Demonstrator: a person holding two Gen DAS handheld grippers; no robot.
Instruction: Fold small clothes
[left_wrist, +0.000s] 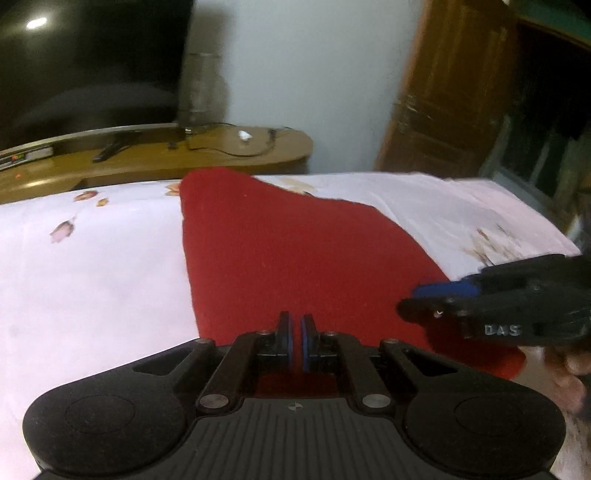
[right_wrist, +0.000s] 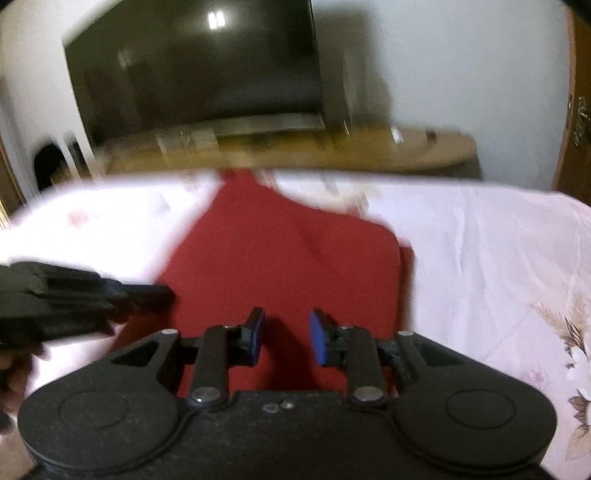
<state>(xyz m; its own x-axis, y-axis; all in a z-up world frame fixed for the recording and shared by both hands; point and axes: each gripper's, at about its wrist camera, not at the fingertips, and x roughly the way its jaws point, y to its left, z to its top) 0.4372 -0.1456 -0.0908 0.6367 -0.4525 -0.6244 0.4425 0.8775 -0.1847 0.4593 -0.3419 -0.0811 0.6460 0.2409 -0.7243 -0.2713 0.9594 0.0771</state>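
Note:
A red knit garment lies flat on a white floral bedsheet; it also shows in the right wrist view, with a folded layer along its right side. My left gripper is over the garment's near edge, its blue pads nearly together with nothing visible between them. My right gripper is open above the near part of the garment and holds nothing. Each gripper shows in the other's view: the right one at the garment's right edge, the left one at its left edge.
Behind the bed stands a wooden TV stand with a dark television and cables. A wooden door is at the far right. The sheet spreads wide on both sides of the garment.

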